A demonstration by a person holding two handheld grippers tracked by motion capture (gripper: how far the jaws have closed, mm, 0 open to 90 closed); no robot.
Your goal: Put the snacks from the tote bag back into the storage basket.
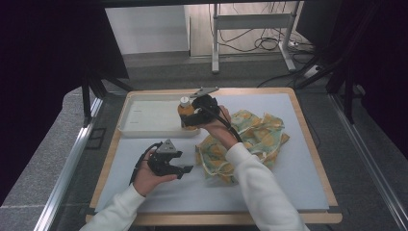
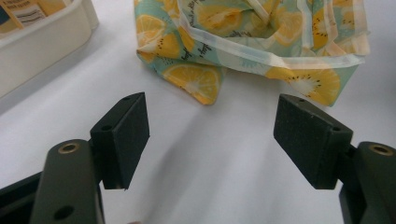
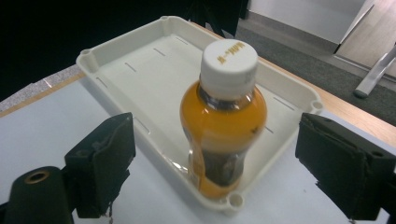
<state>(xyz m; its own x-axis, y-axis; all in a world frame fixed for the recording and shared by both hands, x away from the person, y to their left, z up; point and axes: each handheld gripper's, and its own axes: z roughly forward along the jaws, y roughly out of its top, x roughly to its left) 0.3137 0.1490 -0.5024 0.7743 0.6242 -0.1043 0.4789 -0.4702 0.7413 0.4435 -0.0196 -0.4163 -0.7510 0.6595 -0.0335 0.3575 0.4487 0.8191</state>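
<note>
Right gripper view: my right gripper has its jaws wide apart, gripping nothing. Just beyond them, centred between them, the bottle stands upright in the tray. My left gripper gapes empty too, cloth lying beyond.

Even, soft light from above brightens the tabletop, while the room's sides sit in deep black. Shadows are faint. In the gripper views the near fingers look slightly soft, the bottle is a little blurred, and the cloth is hazy.
</note>
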